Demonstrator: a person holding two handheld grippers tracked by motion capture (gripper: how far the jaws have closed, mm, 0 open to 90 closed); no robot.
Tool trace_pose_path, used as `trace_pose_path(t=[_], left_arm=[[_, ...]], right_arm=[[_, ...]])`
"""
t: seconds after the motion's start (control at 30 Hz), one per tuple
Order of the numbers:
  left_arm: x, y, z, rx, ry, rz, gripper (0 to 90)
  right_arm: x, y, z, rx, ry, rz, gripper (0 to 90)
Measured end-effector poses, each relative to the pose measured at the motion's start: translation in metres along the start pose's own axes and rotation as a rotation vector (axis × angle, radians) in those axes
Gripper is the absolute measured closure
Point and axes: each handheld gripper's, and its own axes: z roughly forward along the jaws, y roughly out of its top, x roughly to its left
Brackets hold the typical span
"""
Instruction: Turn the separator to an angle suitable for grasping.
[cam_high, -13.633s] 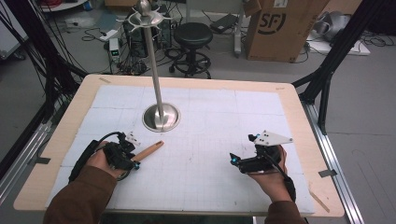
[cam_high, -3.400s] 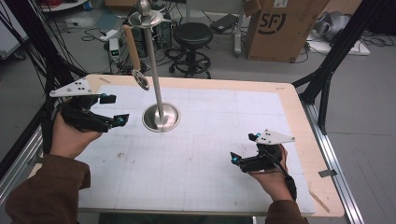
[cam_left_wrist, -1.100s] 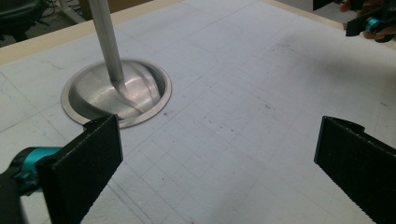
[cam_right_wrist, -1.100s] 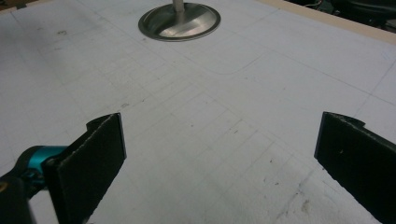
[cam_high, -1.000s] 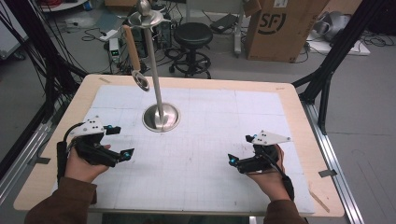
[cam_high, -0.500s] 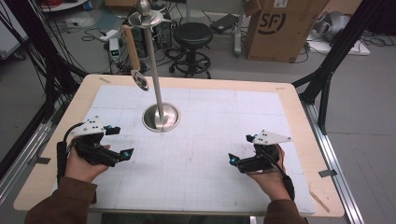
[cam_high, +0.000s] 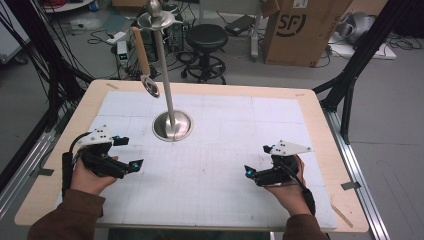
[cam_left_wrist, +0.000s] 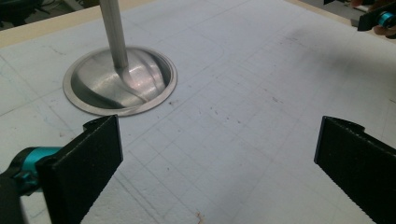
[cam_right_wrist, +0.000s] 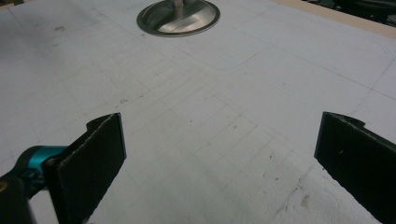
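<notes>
- The metal stand (cam_high: 171, 125) is taken as the landmark; from a hook near its top, on its left side, a wooden-handled utensil (cam_high: 142, 59) is seen hanging, its round metal end (cam_high: 151, 86) lowest and well above the white mat (cam_high: 220, 165)
- The left gripper (cam_high: 130, 152) is held low over the mat, near the stand's base and to its front-left; in the left gripper view its jaws are spread wide with nothing between them, and the base dish (cam_left_wrist: 120, 84) is seen just ahead
- The right gripper (cam_high: 256, 160) is rested well apart from the stand, to its front-right; its jaws are likewise wide open and empty over bare mat (cam_right_wrist: 210, 116)
- The hanging is judged done; the hold on the utensil appears slight, so it could be swung off if the pole is knocked
- The base could be clipped by the left gripper if it is moved forward carelessly; a trailing cable could also be snagged on the pole, by which the whole stand might be tipped
</notes>
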Motion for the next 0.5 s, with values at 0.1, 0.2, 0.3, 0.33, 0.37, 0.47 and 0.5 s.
trace_pose_path(t=[0.1, 0.2, 0.3, 0.33, 0.37, 0.47, 0.5], left_arm=[[0.0005, 0.0002, -0.0008, -0.008, -0.002, -0.003, 1.6], [0.0008, 0.0002, -0.0023, -0.010, -0.003, -0.001, 1.6], [-0.0005, 0.0002, -0.0020, -0.009, -0.001, 0.002, 1.6], [-0.0008, 0.0002, -0.0018, -0.007, -0.002, 0.004, 1.6], [-0.0012, 0.0001, -0.0015, -0.009, 0.000, 0.004, 1.6], [-0.0016, -0.0001, -0.0009, -0.010, -0.009, 0.005, 1.6], [-0.0018, -0.0002, -0.0009, -0.008, -0.009, 0.006, 1.6]], right_arm=[[-0.0002, 0.0010, -0.0005, -0.004, -0.003, 0.000, 0.8], [-0.0007, 0.0014, -0.0003, -0.004, -0.002, 0.003, 0.8], [-0.0005, 0.0014, 0.0005, -0.001, -0.002, 0.003, 0.8], [-0.0009, 0.0015, 0.0007, -0.001, -0.002, -0.002, 0.8], [-0.0010, 0.0016, 0.0009, -0.004, 0.000, 0.001, 0.8], [-0.0015, 0.0017, 0.0011, -0.005, -0.002, 0.010, 0.8], [-0.0018, 0.0017, 0.0011, -0.007, -0.003, 0.011, 0.8]])
